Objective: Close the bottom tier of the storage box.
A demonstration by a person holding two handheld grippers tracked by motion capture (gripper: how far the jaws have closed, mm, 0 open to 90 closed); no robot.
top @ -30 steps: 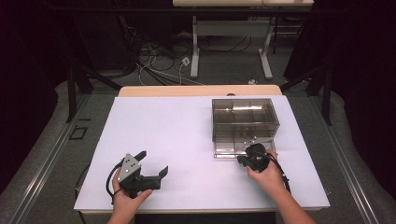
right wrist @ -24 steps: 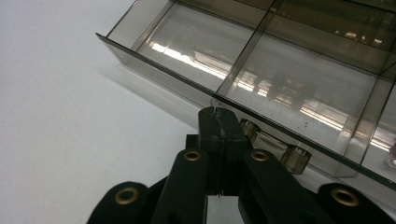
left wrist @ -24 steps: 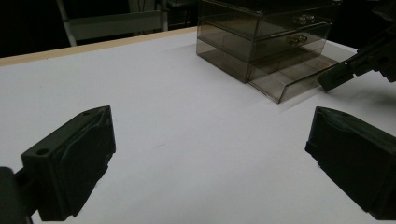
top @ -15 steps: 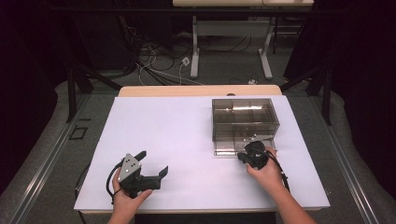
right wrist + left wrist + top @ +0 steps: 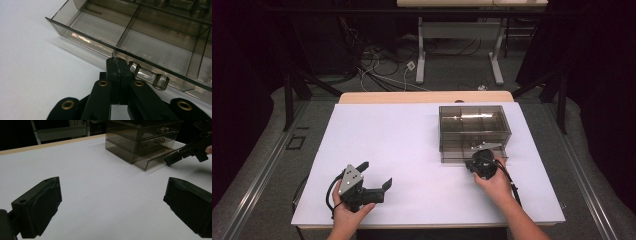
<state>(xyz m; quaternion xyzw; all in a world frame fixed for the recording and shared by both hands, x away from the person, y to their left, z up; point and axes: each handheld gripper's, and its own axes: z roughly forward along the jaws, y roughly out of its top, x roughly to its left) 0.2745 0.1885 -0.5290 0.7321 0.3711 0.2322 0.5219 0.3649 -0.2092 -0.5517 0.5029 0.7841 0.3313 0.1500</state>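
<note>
One drawer box (image 5: 474,131) at table (image 5: 402,150) right, bottom drawer (image 5: 140,35) pulled out. Right gripper (image 5: 117,62) clenched, empty, at drawer handle (image 5: 147,75). Left gripper (image 5: 110,202) released, well apart.

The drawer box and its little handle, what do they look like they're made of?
Drawer box: apparently smoke-tinted clear plastic, likely acrylic; glossy, since the dividers show through the walls and light glints on its edges. Drawer handle: seemingly clear, colourless plastic, polished, with bright highlights along its bar. Glass can't be ruled out by look alone.
</note>
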